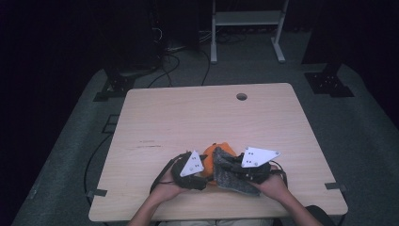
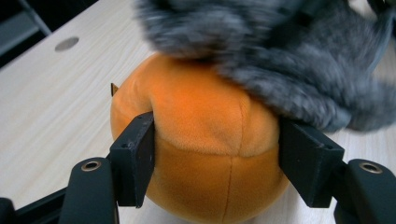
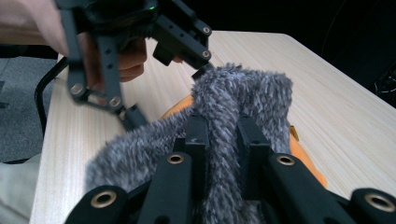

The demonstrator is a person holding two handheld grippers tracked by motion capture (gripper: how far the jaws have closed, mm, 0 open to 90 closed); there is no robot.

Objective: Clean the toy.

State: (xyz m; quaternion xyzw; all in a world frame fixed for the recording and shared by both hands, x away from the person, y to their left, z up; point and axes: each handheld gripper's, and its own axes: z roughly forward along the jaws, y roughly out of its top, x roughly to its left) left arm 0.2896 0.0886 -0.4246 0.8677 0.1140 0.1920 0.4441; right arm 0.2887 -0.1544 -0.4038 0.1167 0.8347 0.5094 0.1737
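Orange plush toy [image 1: 217, 151] sits low and centre in the high view, on the wooden surface [image 1: 188, 117], between our two hands. We have the left gripper [image 2: 215, 163] clamped on it: in the left gripper view its jaws press into the toy's round sides, one at each flank. The right gripper [image 3: 223, 140] has its jaws clenched on a fold of the grey fuzzy fabric [image 3: 243, 93], pinched tight between them in the right gripper view.

That fabric drapes over the top of the toy, in the upper part of the left gripper view, and hangs down at the lower right of it in the high view. Most of the orange body is bare below it, so we judge the covering, or uncovering, to be partway: the two things are gripped and touching, but the fabric neither wraps the toy nor lies clear of it. Which way the work runs we cannot tell.
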